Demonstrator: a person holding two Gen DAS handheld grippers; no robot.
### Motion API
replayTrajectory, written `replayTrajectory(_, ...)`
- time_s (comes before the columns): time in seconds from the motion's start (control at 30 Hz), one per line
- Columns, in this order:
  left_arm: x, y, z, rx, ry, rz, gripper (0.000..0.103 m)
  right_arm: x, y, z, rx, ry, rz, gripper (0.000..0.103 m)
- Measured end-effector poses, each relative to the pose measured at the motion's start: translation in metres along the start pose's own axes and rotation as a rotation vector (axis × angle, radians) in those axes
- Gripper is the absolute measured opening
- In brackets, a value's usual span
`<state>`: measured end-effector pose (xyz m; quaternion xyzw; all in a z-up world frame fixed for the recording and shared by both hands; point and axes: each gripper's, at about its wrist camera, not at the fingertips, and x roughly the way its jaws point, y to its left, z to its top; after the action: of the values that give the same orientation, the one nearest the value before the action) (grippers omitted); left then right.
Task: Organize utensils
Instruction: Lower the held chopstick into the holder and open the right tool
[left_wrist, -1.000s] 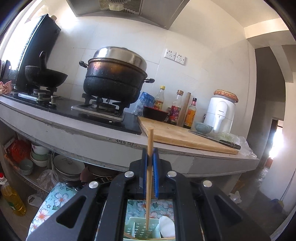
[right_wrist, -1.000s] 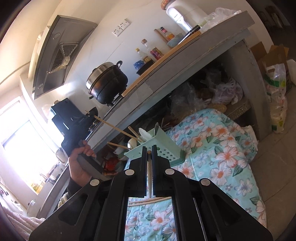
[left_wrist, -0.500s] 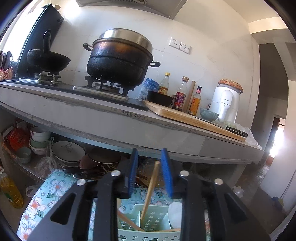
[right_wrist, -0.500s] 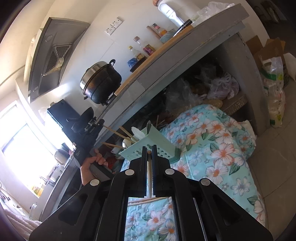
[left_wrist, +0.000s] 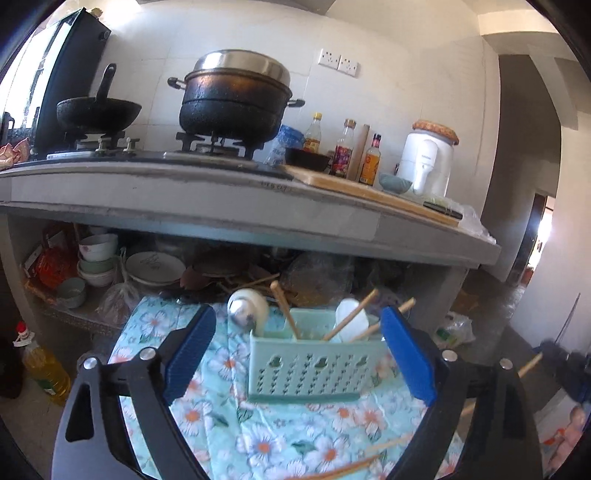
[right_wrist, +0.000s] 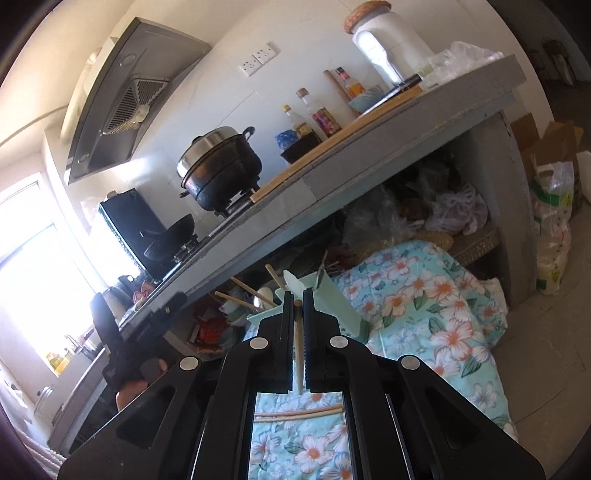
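While jaws of left gripper (left_wrist: 295, 354) are opening, empty, over basket (left_wrist: 314, 365) mid-cloth (left_wrist: 258, 435) | right gripper (right_wrist: 295, 306) clenched on chopstick (right_wrist: 297, 343): carry upright over basket, lower tip into a slot, then release | versus earlier: left's chopstick (left_wrist: 286, 312) now dropped into basket, jaws from clamped to wide.

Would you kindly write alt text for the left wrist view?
The left gripper, its blue jaws opening and empty, frames a mint utensil caddy holding chopsticks on a floral cloth. Behind is a kitchen counter with a black pot.
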<state>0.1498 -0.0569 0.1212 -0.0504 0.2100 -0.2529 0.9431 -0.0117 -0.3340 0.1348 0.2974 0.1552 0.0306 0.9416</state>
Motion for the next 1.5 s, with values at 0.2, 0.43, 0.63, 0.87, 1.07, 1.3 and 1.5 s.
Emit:
replayTrajectory(0.2,-0.018,0.011,-0.048,-0.013,0.134,0.098,0.097,0.007,0.044,0.031,-0.149,-0.066,0.058,0.003)
replayTrajectory(0.43,-0.024,0.024,-0.083,-0.048,0.201,0.193,0.097,0.023,0.091,0.069,-0.288,-0.165,0.083,0.003)
replayTrajectory(0.63,-0.029,0.03,-0.092,-0.085,0.209,0.217,0.097,0.067,0.113,0.077,-0.388,-0.163,0.007,0.003)
replayTrajectory(0.87,-0.034,0.029,-0.1,-0.048,0.207,0.255,0.097,0.127,0.129,0.059,-0.511,-0.116,-0.101,0.003)
replayTrajectory(1.07,-0.037,0.032,-0.108,-0.028,0.204,0.322,0.097,0.168,0.133,0.017,-0.659,-0.077,-0.178,0.003)
replayTrajectory(1.3,-0.039,0.036,-0.112,0.015,0.194,0.376,0.097,0.15,0.123,-0.005,-0.616,-0.019,-0.073,0.035)
replayTrajectory(1.5,-0.034,0.039,-0.114,0.021,0.217,0.38,0.097,0.097,0.106,0.005,-0.486,-0.048,-0.014,0.041)
